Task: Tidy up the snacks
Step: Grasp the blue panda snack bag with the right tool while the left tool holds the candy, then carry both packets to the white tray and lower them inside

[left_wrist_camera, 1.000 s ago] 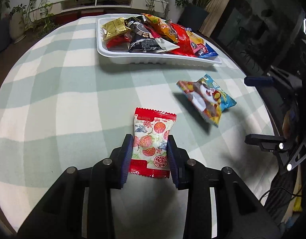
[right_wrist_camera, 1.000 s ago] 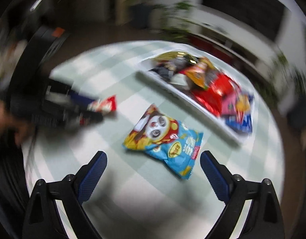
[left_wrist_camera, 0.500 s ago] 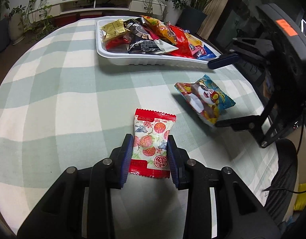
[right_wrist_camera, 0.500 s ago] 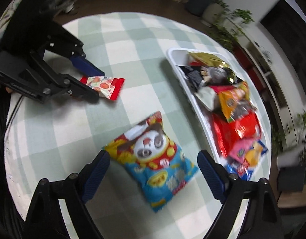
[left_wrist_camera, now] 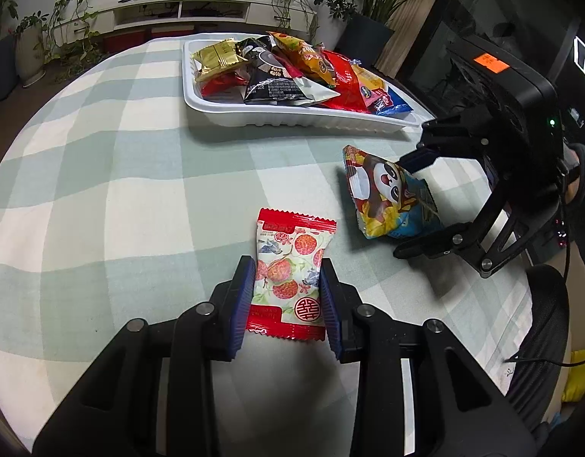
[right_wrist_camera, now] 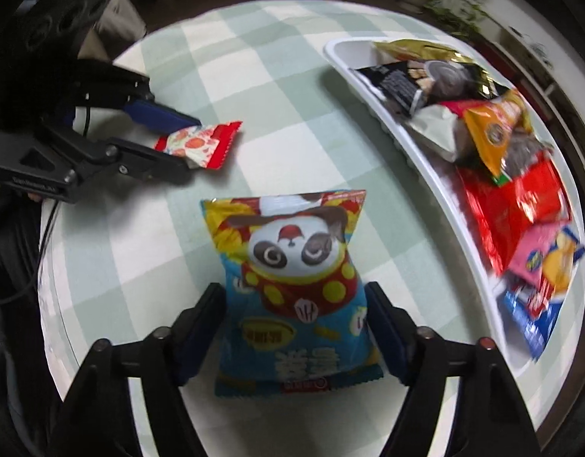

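My left view is sharp and evenly lit from above, with soft shadows under my grippers. My right view is blurred, most at the tray (right_wrist_camera: pixel 418 175) on the right edge. Both views bend strongly at the rims and have dark corners. The wrappers show small glare.

a: glossy plastic film wraps the panda snack bag (right_wrist_camera: pixel 292 278) and the red-edged sweet packet (left_wrist_camera: pixel 290 274).
b: the checked tablecloth (left_wrist_camera: pixel 140 198) looks matt woven cloth; the white tray (left_wrist_camera: pixel 292 118) is smooth ribbed plastic.
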Tool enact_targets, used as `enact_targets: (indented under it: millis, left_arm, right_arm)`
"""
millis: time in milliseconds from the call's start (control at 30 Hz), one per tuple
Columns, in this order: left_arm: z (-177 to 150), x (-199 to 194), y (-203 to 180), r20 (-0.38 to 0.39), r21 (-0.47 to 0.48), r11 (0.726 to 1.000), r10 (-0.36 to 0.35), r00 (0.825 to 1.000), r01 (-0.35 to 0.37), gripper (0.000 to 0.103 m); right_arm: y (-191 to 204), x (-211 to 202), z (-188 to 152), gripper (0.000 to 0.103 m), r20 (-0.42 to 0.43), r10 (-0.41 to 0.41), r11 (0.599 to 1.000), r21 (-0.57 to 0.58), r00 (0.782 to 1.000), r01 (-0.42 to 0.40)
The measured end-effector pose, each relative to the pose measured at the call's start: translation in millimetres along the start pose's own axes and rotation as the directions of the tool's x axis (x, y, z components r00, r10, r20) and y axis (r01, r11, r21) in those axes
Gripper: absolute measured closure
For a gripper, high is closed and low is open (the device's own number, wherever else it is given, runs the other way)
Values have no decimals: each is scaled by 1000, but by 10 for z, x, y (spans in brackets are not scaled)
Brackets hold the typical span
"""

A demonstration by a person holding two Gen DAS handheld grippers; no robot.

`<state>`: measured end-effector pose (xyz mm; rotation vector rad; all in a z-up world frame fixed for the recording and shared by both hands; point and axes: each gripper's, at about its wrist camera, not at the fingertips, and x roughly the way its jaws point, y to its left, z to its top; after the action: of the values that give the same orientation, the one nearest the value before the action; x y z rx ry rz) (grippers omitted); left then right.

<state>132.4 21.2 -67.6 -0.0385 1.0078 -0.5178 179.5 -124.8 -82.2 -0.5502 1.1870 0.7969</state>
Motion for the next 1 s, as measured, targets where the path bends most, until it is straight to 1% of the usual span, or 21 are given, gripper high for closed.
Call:
enact_targets:
  millis: [100,133,167,267,400,500,633,700,733,833,933,1000]
  left_arm:
    - [-2,-1,-4,1,2,1000,2,1000,-2,72]
    - [-3,-1,-9,2,4,1000,4,1000,-4,72]
    - [-5,0,-11,2,5,1000,5,1000,-5,72]
    - [-5,-1,-15,4,7,1000,6,1000,-6,72]
    - [-9,-4,-17,9,8,1000,9,1000,-9,72]
    - [-14,-13,-21,14,9,1000,10,1000,-11,72]
    - [-11,-29,-16,21,5,1000,8,1000,-8,72]
    - [-8,-46,-1,26,-4,1000,4,1000,-4,72]
    - [-1,-56,10,30,-10,1000,3,1000,-3,72]
    - [27,-93,35,41,-28,1000,-10,999,12,72]
    - [89,-189,49,67,-45,998,-29,997,32,72]
    - [185,-283,69,94,-58,997,-43,995,48,72]
  right_arm:
    - [2,-40,-64,38,33,-13,998,60,999,11]
    - [6,-54,-76,43,45,-17,997,81,999,13]
    - [33,-98,-121,52,59,-24,994,107,998,18]
    - [107,-160,-200,57,97,-55,987,158,994,39]
    - [257,-252,-296,59,177,-75,970,243,981,31]
    - [191,-406,-390,59,275,-89,934,356,957,-16]
    - [121,-616,-500,59,369,-120,890,452,922,-65]
    - [58,-730,-581,59,411,-145,864,496,900,-88]
    - [26,-781,-629,59,426,-159,853,514,890,-93]
    - [-76,-866,-708,59,448,-195,824,558,873,-103]
    - [-156,-906,-706,59,455,-226,803,587,861,-99]
    - [-207,-948,-724,59,457,-247,789,607,854,-96]
